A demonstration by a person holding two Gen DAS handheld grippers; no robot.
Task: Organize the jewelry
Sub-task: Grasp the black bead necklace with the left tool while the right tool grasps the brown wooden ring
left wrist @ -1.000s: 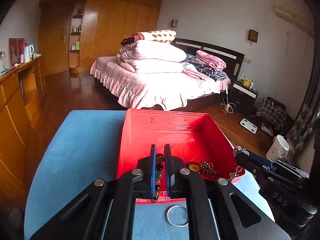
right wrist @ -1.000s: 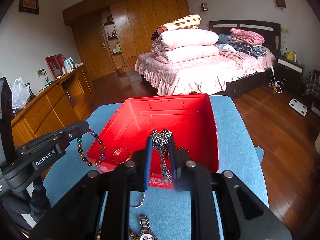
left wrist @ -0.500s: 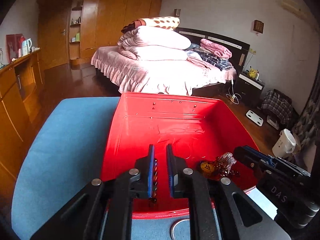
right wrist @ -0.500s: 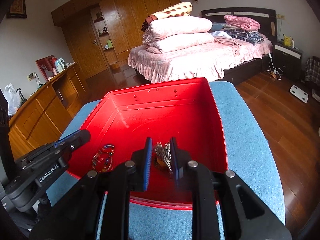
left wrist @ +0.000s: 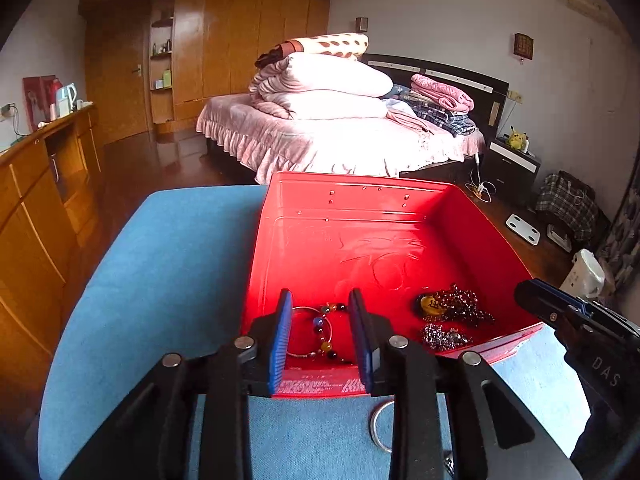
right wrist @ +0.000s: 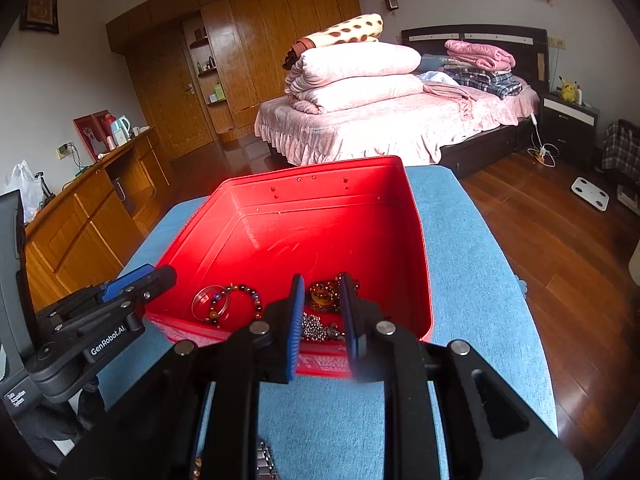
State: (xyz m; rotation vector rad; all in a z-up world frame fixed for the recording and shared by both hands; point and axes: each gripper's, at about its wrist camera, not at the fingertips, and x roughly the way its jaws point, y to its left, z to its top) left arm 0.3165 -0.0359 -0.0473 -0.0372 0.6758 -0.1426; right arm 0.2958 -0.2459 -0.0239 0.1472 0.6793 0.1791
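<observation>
A red box [left wrist: 360,178] stands on the blue cloth table [left wrist: 168,272]. My left gripper [left wrist: 320,296] hangs over the box's near left corner, its jaws opening. Under the gap, a coloured bead bracelet [left wrist: 326,346] lies loose on the box floor over a silver bangle [left wrist: 300,310]. My right gripper [right wrist: 322,280] is open over the near right part of the box. A silver chain [right wrist: 314,326] lies free on the floor below it, beside an amber bead necklace [right wrist: 322,298]. Neither gripper holds anything.
A silver ring [left wrist: 380,428] lies on the cloth in front of the box, and a watch [right wrist: 264,460] shows at the bottom edge of the right wrist view. Beyond the table are a wooden floor, a bed and a long wooden cabinet at the left.
Both grippers came down over the box. The left let go of the bead bracelet and the right let go of the silver chain. Both pieces now lie on the box floor.
</observation>
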